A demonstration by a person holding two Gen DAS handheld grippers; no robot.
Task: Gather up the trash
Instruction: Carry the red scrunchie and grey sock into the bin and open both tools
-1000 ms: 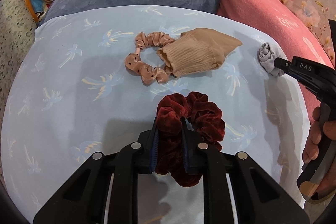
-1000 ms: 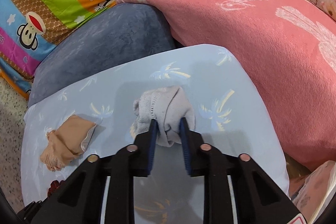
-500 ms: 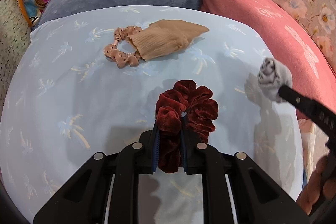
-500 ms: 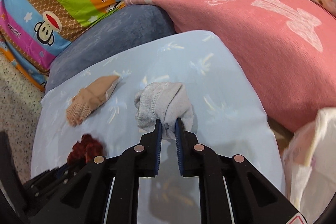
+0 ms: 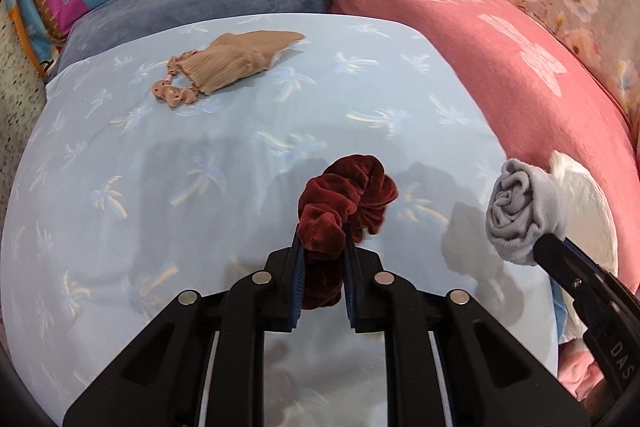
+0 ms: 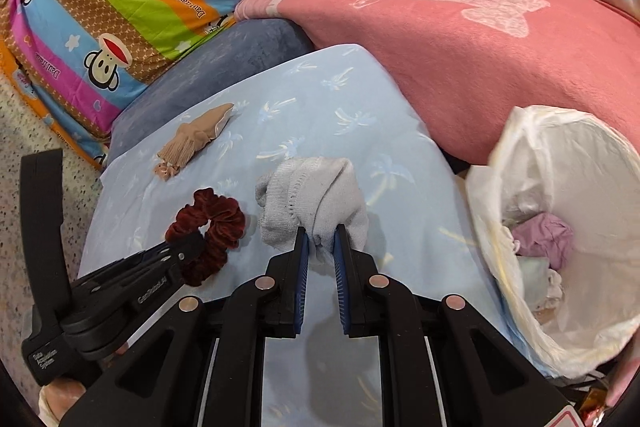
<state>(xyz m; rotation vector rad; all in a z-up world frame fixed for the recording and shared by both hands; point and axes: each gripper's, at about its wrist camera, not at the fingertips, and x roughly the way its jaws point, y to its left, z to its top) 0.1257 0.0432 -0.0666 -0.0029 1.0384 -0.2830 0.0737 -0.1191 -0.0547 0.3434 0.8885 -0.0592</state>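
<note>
Scrunchie, dark red (image 5: 344, 203), clamped in my left gripper (image 5: 321, 247) above the blue sheet (image 5: 160, 187) | grey sock (image 6: 316, 199) pinched in my right gripper (image 6: 321, 241) | only my right view shows inside the white bin bag (image 6: 560, 155), right of those fingers | beyond left fingertips: tan sock (image 5: 240, 57) over pink scrunchie (image 5: 172, 95).

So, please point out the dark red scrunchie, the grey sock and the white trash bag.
Dark red scrunchie (image 5: 348, 195): left wrist view, upper velvet folds.
Grey sock (image 6: 316, 199): right wrist view, knitted middle.
White trash bag (image 6: 560, 143): right wrist view, back inner wall.
</note>
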